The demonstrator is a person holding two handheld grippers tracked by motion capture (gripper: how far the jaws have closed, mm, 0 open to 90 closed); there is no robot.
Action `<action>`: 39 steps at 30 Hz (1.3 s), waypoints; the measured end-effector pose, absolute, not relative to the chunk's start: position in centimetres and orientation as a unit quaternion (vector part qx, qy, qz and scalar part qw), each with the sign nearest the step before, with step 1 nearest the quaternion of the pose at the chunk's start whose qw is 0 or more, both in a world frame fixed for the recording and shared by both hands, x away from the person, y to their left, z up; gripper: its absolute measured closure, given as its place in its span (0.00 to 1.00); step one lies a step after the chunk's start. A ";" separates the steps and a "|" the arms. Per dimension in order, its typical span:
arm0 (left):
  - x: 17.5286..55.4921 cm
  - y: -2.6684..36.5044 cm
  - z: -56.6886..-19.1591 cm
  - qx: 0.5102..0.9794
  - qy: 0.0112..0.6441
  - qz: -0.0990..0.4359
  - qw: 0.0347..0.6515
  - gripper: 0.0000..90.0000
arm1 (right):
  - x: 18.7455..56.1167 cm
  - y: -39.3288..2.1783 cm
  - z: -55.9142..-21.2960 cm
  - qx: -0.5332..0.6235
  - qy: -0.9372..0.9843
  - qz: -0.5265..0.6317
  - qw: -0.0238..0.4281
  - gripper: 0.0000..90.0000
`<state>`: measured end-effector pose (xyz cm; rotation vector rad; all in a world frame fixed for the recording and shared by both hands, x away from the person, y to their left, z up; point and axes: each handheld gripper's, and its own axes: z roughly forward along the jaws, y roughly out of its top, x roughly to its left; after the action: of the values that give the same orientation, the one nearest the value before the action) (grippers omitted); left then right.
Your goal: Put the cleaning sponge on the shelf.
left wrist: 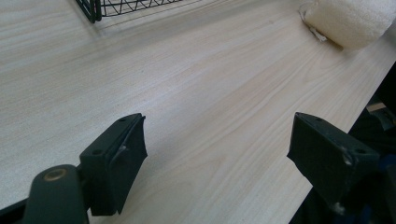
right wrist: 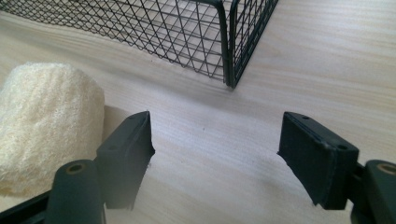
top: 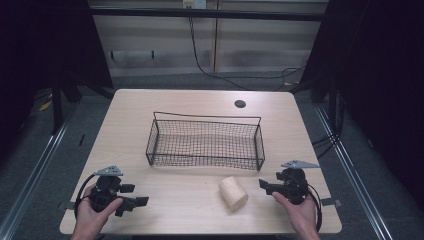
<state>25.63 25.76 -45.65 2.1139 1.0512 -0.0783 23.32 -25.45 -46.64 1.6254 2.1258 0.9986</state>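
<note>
I hold a gripper in each hand over the near part of the table [top: 150, 107]. My left gripper [top: 131, 196] hovers close to the near left corner, jaws spread wide with nothing between them. My right gripper [top: 266, 186] sits toward the near right corner, jaws just as wide apart and also holding nothing.

The thing nearest my right gripper is the loofah roll [top: 233, 192], a pale, stubby cylinder lying on its side near the near edge, right of the middle. It lies just in front of the wire basket [top: 205, 161], which stands in the centre of the table with its long side toward me. The two are apart, not touching. In the right gripper view the roll [right wrist: 46, 126] lies just beside my left-hand jaw, outside the gap, and the basket's corner [right wrist: 229, 56] rises beyond.

From its fuzzy, fibrous surface I judge the roll to be light and springy, coarse enough that it should not slip between the pads. It will probably squash somewhat under a firm squeeze, so a moderate close ought to do. Being round, it could roll away if I nudge it from the side. I would take it across the middle of its curved body, one jaw on each side of the barrel, coming down from above so it stays trapped between the pads.
</note>
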 end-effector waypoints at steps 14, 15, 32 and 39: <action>25.6 25.8 -45.6 0.829 0.409 -0.031 0.380 0.21 | 23.4 -25.4 -45.1 0.553 0.746 0.354 0.111 0.37; 25.6 25.8 -45.6 0.829 0.409 -0.031 0.380 0.21 | 23.4 -25.4 -45.1 0.553 0.746 0.354 0.111 0.37; 25.6 25.8 -45.6 0.829 0.409 -0.033 0.380 0.21 | 23.8 -24.9 -44.4 0.554 0.753 0.354 0.022 0.23; 25.6 25.8 -45.6 0.830 0.409 -0.032 0.378 0.21 | 24.1 -24.8 -43.7 0.548 0.755 0.360 0.015 0.22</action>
<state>25.61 25.83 -45.56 2.1213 1.0446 -0.0823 24.13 -24.75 -43.70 1.7043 2.3497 1.1191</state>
